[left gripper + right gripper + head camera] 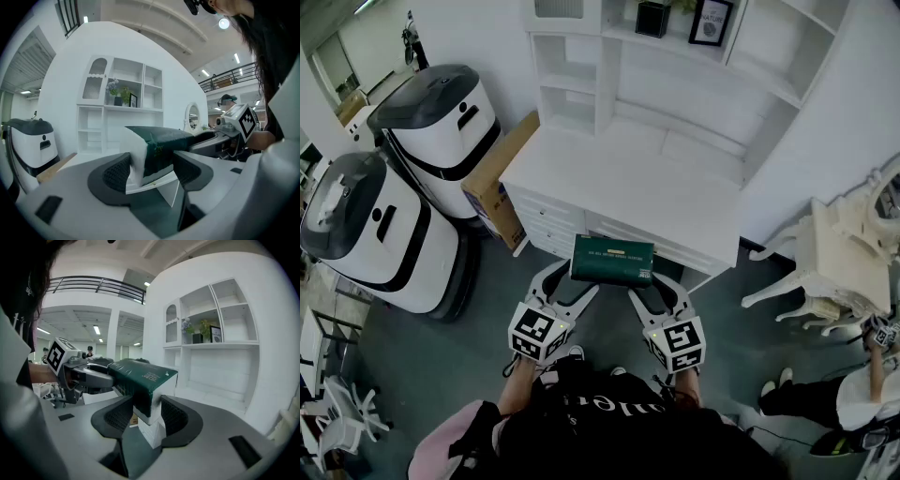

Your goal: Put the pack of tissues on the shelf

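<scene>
Jaws of the left gripper [152, 165] are clamped on one end of the pack of tissues [161, 140], pads pressed to its sides. Jaws of the right gripper [146, 412] are clamped on the opposite end in the same way. The pack hangs level between them, in the air just before the front edge of the white table [619, 178]. On the table, against the wall, stands the shelf [572, 70], well apart from the pack. A cardboard box [492, 178] leans at the table's left end.

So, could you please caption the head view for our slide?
Left gripper and right gripper hold the green pack of tissues before the white shelf unit.
</scene>
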Action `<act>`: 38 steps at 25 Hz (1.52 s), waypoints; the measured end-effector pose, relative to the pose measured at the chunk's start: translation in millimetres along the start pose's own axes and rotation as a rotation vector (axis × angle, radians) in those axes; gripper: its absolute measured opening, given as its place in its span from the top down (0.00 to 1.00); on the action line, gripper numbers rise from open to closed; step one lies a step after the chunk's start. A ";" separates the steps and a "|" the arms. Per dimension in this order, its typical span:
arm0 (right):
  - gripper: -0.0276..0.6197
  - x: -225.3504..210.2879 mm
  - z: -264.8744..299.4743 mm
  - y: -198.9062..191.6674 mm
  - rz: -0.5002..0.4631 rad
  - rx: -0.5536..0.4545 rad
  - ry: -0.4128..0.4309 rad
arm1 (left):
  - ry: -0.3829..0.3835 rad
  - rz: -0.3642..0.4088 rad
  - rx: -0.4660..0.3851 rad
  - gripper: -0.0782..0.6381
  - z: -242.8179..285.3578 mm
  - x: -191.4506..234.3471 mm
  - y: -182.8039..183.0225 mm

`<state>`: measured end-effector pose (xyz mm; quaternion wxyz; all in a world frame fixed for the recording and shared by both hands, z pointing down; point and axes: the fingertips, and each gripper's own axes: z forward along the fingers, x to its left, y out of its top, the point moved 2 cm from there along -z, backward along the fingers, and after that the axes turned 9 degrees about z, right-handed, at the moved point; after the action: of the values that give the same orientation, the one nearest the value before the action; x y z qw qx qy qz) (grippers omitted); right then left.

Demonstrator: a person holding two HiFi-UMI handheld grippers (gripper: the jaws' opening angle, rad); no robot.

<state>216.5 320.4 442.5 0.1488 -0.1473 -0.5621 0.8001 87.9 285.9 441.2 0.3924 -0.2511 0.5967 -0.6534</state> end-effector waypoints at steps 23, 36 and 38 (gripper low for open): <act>0.64 59.2 88.6 19.2 -0.008 0.006 0.022 | 0.022 0.009 -0.018 0.49 -42.2 95.6 -23.5; 0.64 89.6 133.2 16.1 -0.026 0.046 0.035 | 0.039 -0.012 -0.028 0.49 -64.2 138.1 -50.1; 0.64 88.5 142.8 19.3 -0.033 0.051 0.043 | 0.046 -0.013 -0.030 0.49 -62.0 147.1 -52.0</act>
<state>76.8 227.8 464.6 0.1777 -0.1515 -0.5404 0.8084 -55.8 201.4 461.4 0.3705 -0.2458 0.6137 -0.6525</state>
